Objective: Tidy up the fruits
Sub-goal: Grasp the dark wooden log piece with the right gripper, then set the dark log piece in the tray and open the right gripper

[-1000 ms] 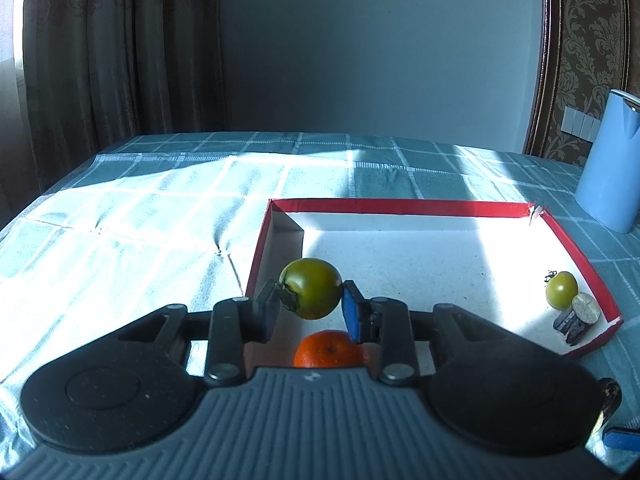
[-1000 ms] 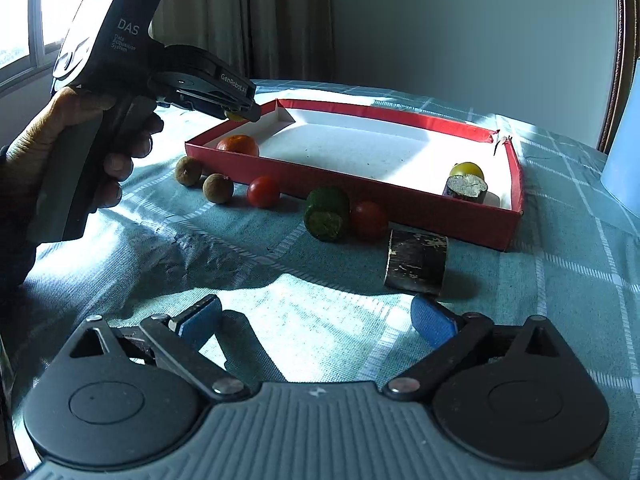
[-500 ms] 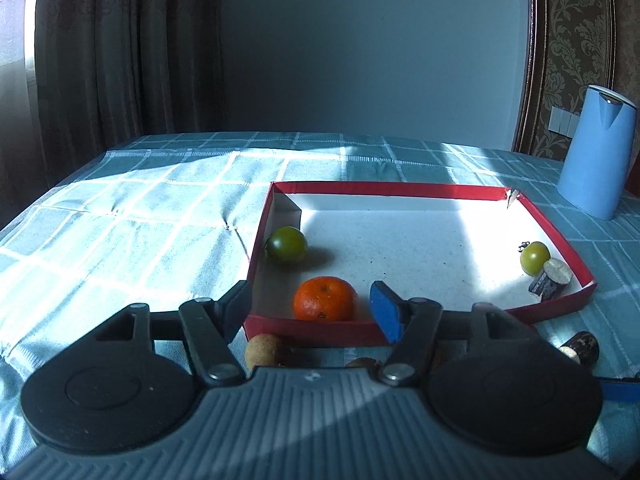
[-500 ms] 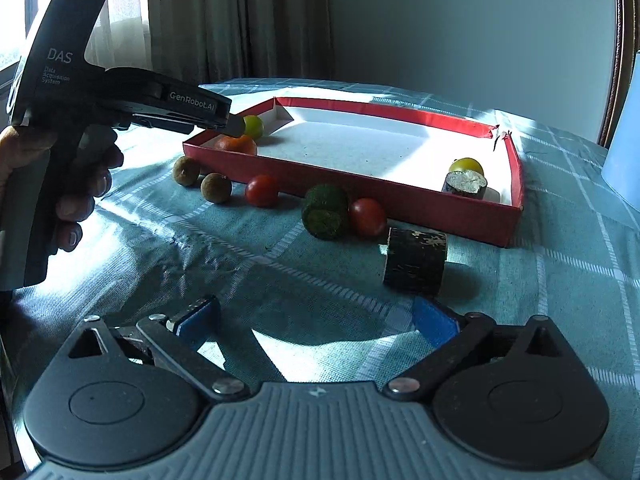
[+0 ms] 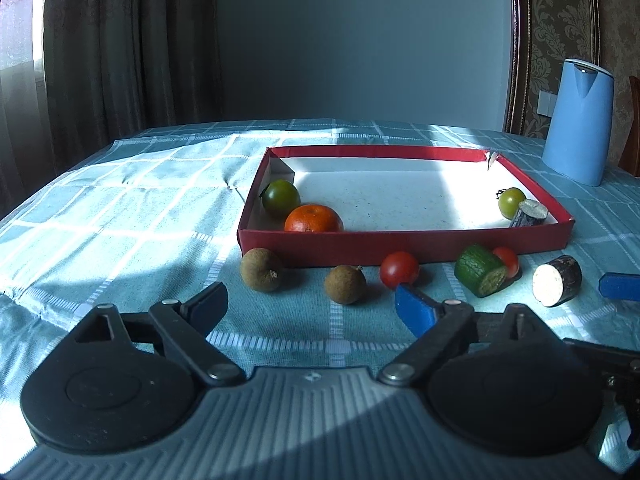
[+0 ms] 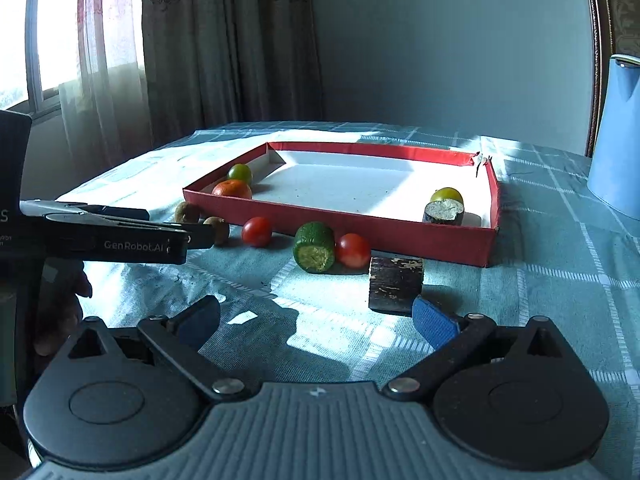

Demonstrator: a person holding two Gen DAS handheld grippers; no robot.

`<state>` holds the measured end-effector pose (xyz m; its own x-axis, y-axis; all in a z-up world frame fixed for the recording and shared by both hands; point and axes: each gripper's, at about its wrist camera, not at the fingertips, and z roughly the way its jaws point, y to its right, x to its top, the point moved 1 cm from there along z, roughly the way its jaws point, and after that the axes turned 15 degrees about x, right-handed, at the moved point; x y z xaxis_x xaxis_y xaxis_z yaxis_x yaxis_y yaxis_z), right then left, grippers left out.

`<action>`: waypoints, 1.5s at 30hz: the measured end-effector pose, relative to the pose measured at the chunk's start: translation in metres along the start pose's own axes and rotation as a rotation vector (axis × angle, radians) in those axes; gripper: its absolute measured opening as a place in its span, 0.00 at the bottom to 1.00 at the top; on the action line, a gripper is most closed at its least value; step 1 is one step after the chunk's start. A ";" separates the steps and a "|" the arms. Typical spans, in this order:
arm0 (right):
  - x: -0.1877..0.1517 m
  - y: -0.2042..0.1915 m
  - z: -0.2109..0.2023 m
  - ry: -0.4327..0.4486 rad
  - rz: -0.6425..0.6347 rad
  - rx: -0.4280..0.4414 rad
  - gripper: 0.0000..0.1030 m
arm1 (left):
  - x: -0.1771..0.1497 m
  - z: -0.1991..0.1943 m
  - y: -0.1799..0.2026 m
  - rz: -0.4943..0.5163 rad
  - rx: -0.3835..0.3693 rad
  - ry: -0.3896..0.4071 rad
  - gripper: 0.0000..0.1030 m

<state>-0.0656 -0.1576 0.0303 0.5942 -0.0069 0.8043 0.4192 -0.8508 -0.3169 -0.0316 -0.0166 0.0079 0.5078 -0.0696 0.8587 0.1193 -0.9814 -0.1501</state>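
Note:
A red tray (image 5: 400,242) holds a green tomato (image 5: 281,198) and a mandarin (image 5: 314,219) in its near left corner. A yellow-green tomato (image 5: 511,202) and a dark stub (image 5: 528,214) sit at its right. In front of the tray lie two brown longans (image 5: 262,269), a red tomato (image 5: 399,269), a cucumber piece (image 5: 480,275), a second red tomato (image 5: 507,260) and a dark cylinder (image 5: 558,285). My left gripper (image 5: 310,300) hovers before the longans, its jaws opening with nothing between them. My right gripper (image 6: 316,312) stands open and empty near the dark cylinder (image 6: 395,285).
A blue kettle (image 5: 578,120) stands at the far right on the checked teal tablecloth (image 5: 120,220). Curtains hang behind the table at the left. In the right wrist view, a person's hand (image 6: 60,312) holds the left gripper (image 6: 192,238) at the left.
The left gripper let go of the green tomato, which now rests in the tray's near left corner. It opened wide and drew back out of the tray. The right gripper stayed put.

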 end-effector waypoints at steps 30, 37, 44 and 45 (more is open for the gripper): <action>0.024 0.024 0.017 -0.009 0.064 -0.169 0.31 | -0.004 0.013 0.015 0.110 -0.003 -0.102 0.98; 0.074 0.022 0.014 0.077 -0.025 -0.176 0.31 | -0.004 0.013 0.014 0.103 -0.006 -0.105 0.98; 0.087 0.041 0.056 0.001 -0.041 -0.176 0.31 | -0.004 0.014 0.012 0.098 -0.009 -0.109 0.99; 0.085 0.044 0.062 -0.012 -0.039 -0.178 0.31 | -0.004 0.014 0.012 0.098 -0.010 -0.110 0.99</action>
<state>0.0459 -0.1629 0.0534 0.5887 0.0330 0.8077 0.3142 -0.9299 -0.1911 -0.0201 -0.0260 -0.0041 0.6068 -0.1459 0.7814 0.0566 -0.9726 -0.2255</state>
